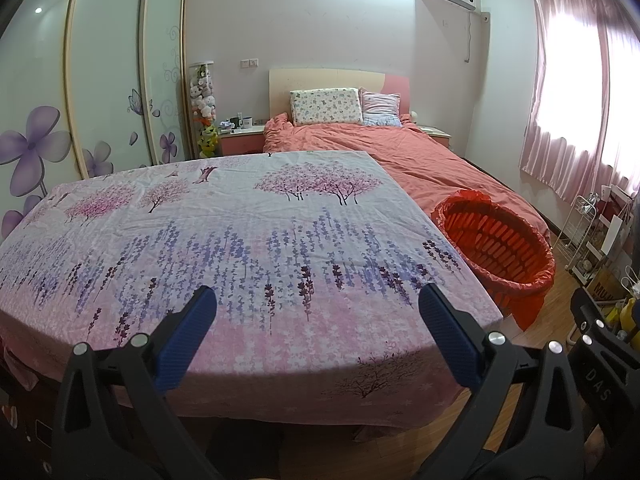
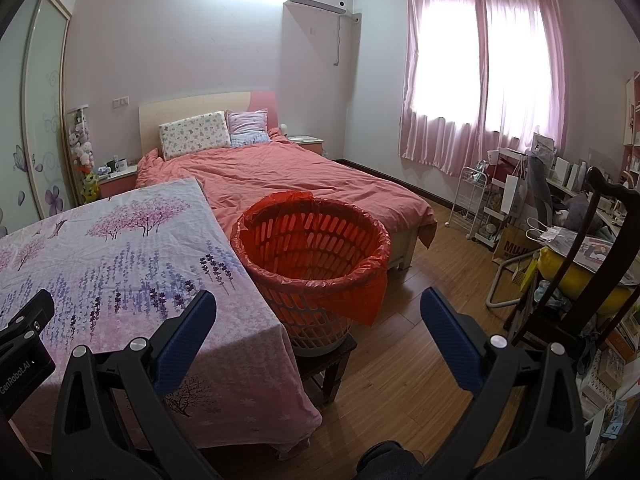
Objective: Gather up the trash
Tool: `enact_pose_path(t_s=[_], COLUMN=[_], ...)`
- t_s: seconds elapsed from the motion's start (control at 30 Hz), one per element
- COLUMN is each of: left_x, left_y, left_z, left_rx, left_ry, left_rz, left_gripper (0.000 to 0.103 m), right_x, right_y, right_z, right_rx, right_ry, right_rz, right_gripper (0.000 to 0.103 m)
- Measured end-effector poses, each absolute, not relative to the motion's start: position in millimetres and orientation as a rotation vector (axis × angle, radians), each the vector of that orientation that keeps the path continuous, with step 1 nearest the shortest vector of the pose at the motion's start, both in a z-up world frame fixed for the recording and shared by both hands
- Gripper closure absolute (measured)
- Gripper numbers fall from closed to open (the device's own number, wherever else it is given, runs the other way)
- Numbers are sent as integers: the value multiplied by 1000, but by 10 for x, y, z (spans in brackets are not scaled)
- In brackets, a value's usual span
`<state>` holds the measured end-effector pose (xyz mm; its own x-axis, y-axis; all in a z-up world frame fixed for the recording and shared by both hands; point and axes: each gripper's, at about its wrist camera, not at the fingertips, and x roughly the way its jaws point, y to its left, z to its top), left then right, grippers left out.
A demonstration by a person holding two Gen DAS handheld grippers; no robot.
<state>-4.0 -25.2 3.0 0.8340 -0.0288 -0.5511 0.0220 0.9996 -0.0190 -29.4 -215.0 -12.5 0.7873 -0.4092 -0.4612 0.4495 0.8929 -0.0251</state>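
The left gripper [image 1: 318, 304] is hovering over the near edge of a table draped in a pink-and-lilac flower-printed cloth [image 1: 240, 240], its blue-padded fingers [image 1: 188, 336] spread wide and gripping nothing. The right gripper [image 2: 318, 308] is hanging just beside that table's right edge, over the wooden plank floor [image 2: 400, 380], its claw likewise standing wide and bare.

The round slatted plastic basket lined with a red plastic bag [image 2: 310, 244] is sitting on a small dark wooden stool [image 2: 328, 364], touching the table's right side, with the bag folding over its rim and drooping down the right. Only the red liner and the slats behind it are showing inside. Behind it, a bed with a salmon-pink duvet [image 2: 280, 176] is lying along the wall.
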Motion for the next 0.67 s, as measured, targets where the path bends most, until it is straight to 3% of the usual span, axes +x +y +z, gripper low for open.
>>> enact_pose_path(t_s=[0.67], left_x=[-23], left_y=[-263], left_z=[34], left_rx=[-5], left_ry=[589], left_rz=[-32], left_gripper=[4], right_x=[-287], right_y=[-2147], right_z=[-133], right_rx=[88], right_ry=[477], right_rz=[-462], right_gripper=[2])
